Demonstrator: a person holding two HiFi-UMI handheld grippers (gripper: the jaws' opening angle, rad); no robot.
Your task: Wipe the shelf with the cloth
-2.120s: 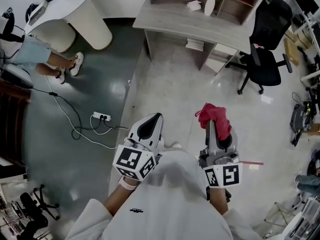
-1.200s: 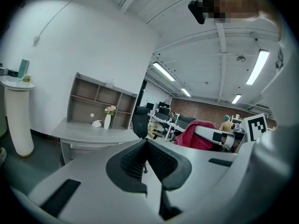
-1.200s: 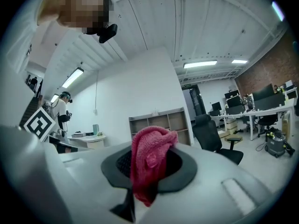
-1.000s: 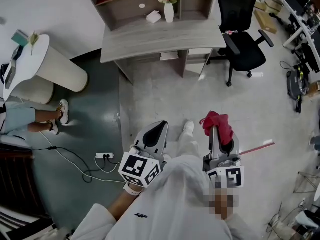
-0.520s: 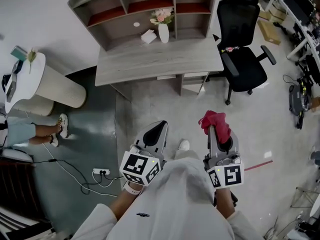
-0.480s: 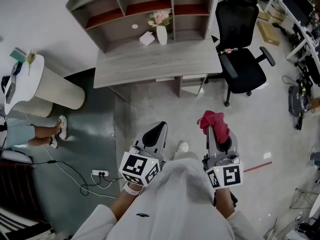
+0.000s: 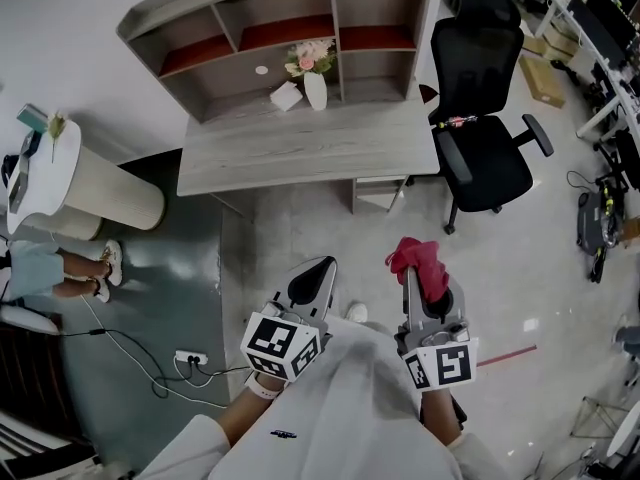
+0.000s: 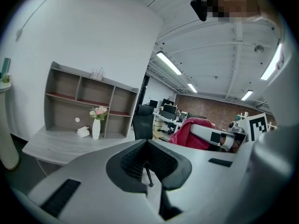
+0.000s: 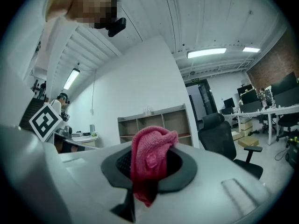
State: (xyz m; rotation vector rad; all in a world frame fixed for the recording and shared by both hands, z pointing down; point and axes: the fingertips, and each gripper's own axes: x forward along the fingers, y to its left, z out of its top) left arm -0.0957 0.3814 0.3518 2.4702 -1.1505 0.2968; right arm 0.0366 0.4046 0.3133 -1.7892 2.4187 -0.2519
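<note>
Reaching the shelf (image 7: pixel 280 28) on the bench (image 7: pixel 300 146) is required first, cloth (image 7: pixel 420 256) clamped in the right claw (image 7: pixel 411 272). The left claw (image 7: pixel 322 265) is closed, empty.

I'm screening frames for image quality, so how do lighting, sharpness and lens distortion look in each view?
Head view: evenly lit and sharp, though the wide lens bows the shelf and desk; a small glare spot on the floor. Left gripper view: fisheye with black corners, ceiling lights blown out. Right gripper view: same dark corners, cloth crisp up close.
</note>
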